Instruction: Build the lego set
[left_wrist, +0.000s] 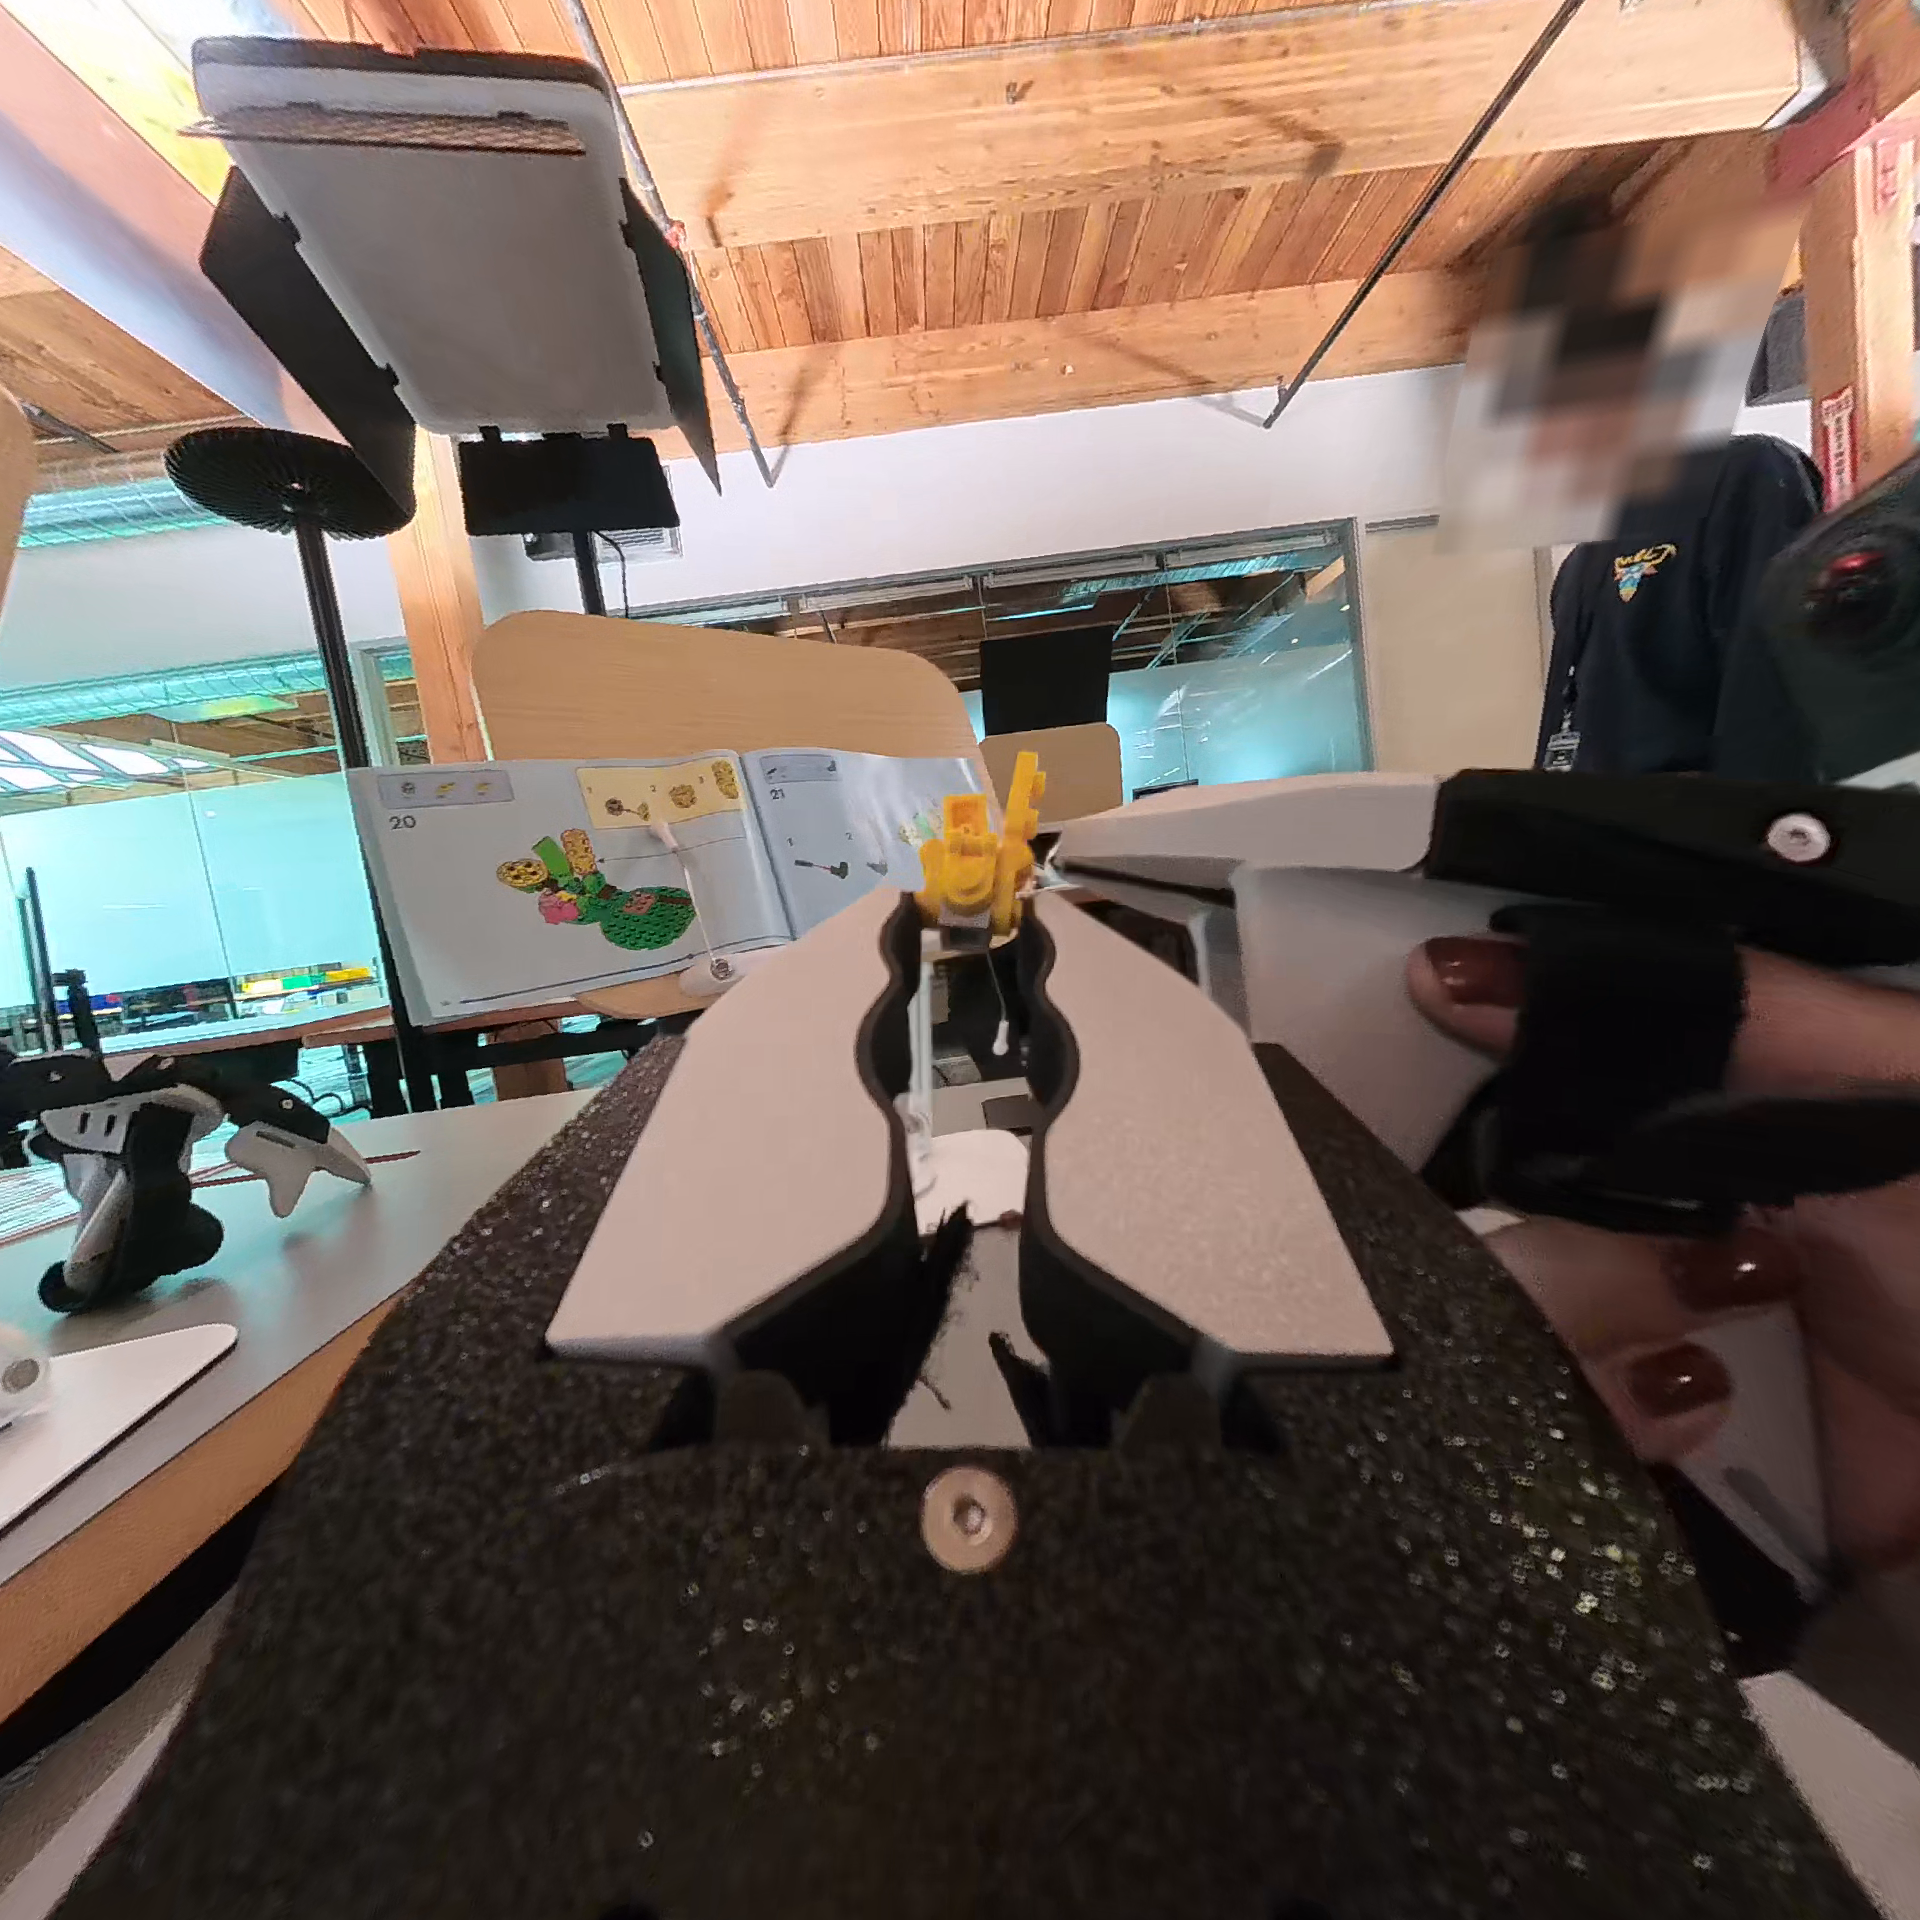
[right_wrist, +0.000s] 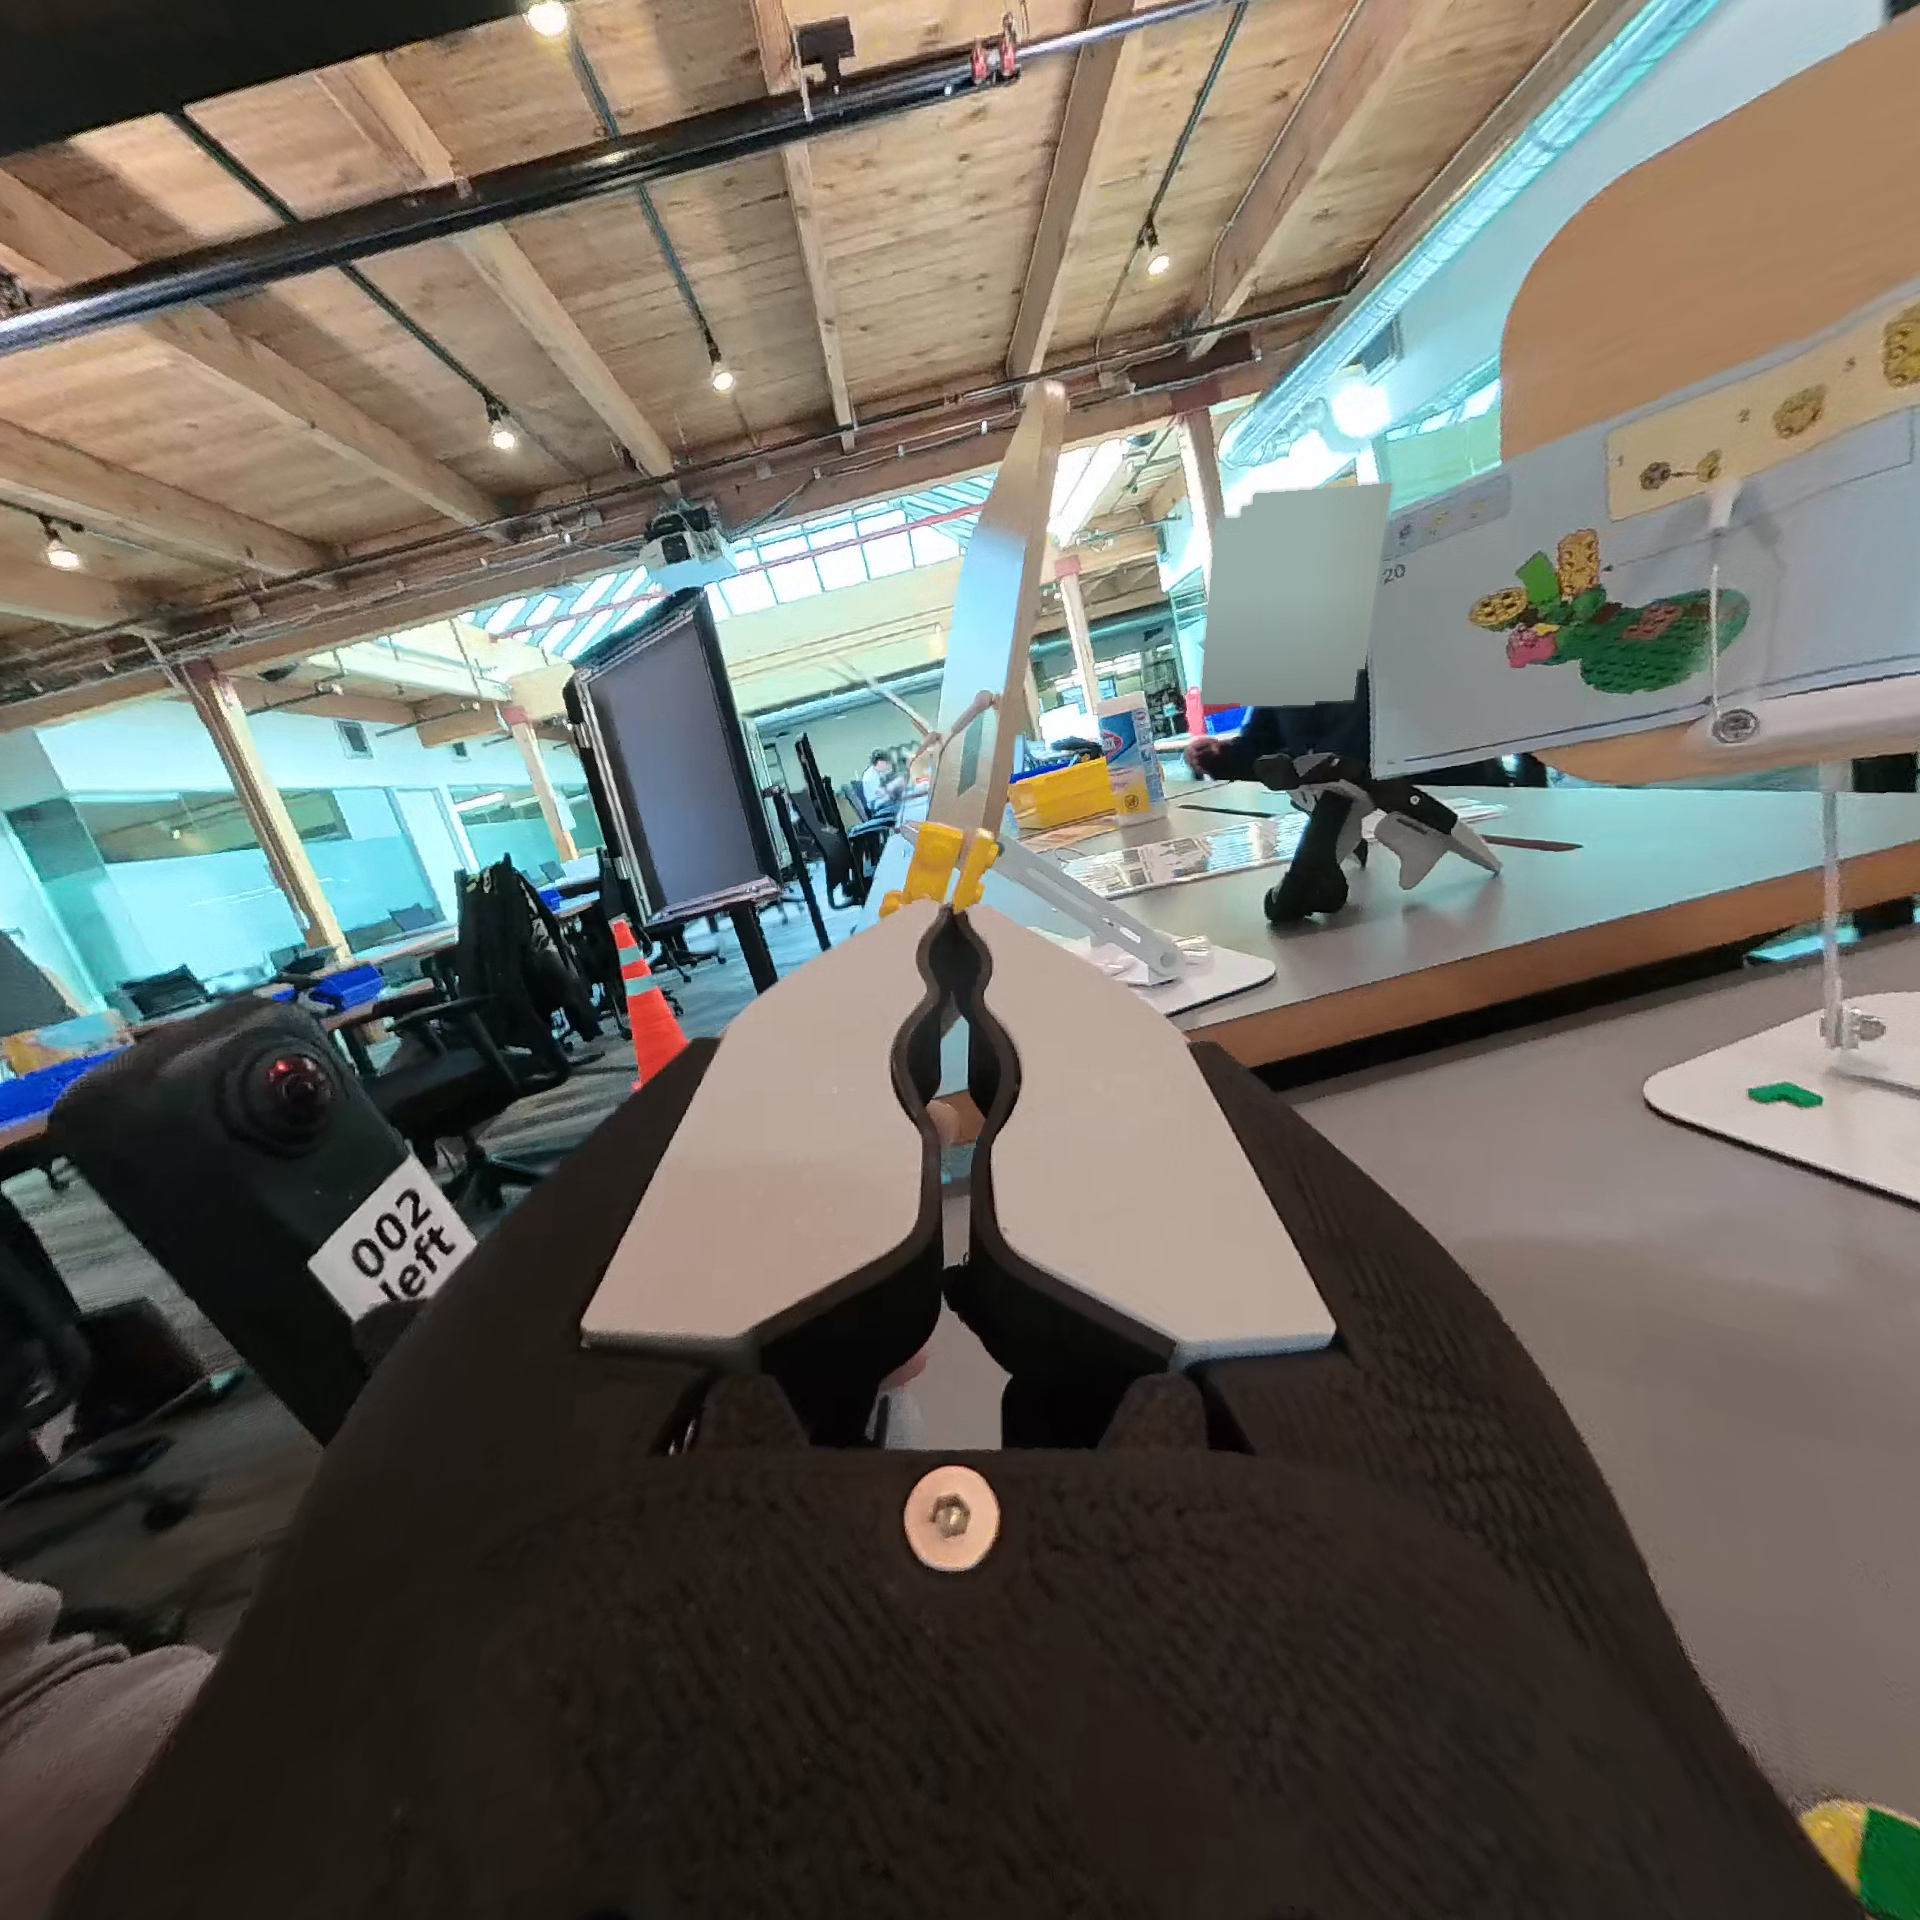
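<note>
Both grippers are up off the table. The left gripper (left_wrist: 971, 914) has its fingers clamped on a yellow lego piece (left_wrist: 971, 862) right at the tips, most of it poking out past them. The right gripper (right_wrist: 951, 914) has its fingers pinched together on another yellow piece (right_wrist: 940, 857) sticking out beyond its tips. The manual (left_wrist: 582, 873) stands open behind.

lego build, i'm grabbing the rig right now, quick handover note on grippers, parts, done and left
Left gripper: shut on the yellow lego assembly, held up in the air.
Right gripper: shut on a yellow lego piece, tips meeting the left's from the side.
Instruction booklet stands open on its stand; a green piece lies on the stand's base.
Done: yellow sub-assembly partly built.
Left: likely seat this piece, then add it to the main model.
</note>
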